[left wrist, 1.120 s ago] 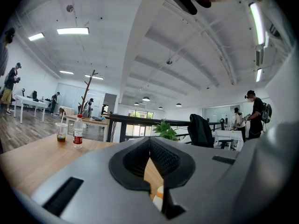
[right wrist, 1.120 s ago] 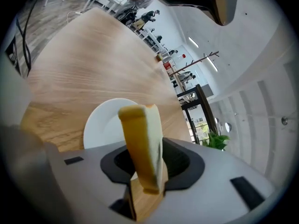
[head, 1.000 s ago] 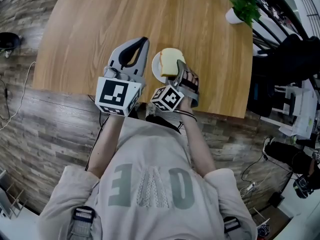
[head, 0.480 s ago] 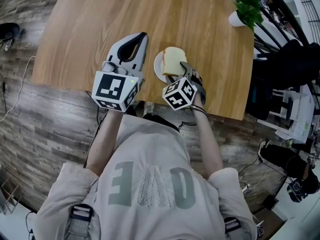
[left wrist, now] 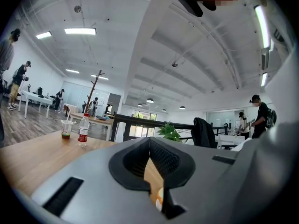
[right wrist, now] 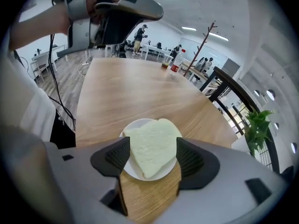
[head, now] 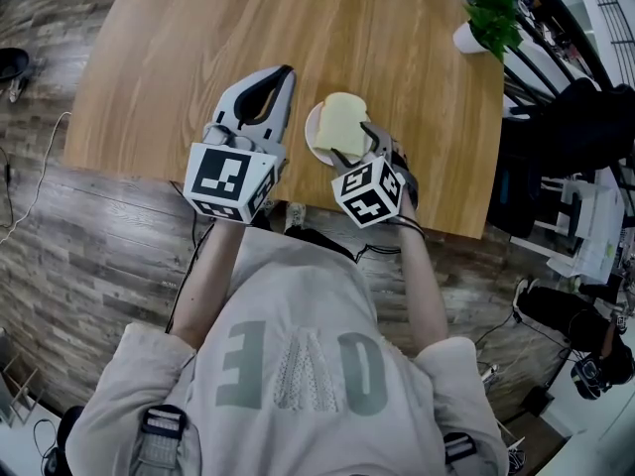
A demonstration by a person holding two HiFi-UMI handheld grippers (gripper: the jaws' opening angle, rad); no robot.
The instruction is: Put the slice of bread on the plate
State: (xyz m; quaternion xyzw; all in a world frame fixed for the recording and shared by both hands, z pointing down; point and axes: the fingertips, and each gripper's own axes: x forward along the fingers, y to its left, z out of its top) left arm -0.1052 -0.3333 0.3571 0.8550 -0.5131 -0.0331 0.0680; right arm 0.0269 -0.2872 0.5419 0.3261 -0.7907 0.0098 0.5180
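Lying flat on the white plate (head: pixel 310 139) near the person's edge of the wooden table (head: pixel 198 28), the slice of bread (head: pixel 342 124) is free of the right gripper (right wrist: pixel 152 156). Its jaws have just been opening and stand wide apart either side of the slice (pads clear of the crust). The left gripper (left wrist: pixel 149 141) hovers level just beside the plate, jaws drawn together on nothing.

The desk (head: pixel 198 48) is matt, grained wood. The plate (right wrist: pixel 132 167) looks smooth and glossy white, the bread (right wrist: pixel 152 146) soft and porous. The floor (head: pixel 89 236) is weathered-looking grey planks.
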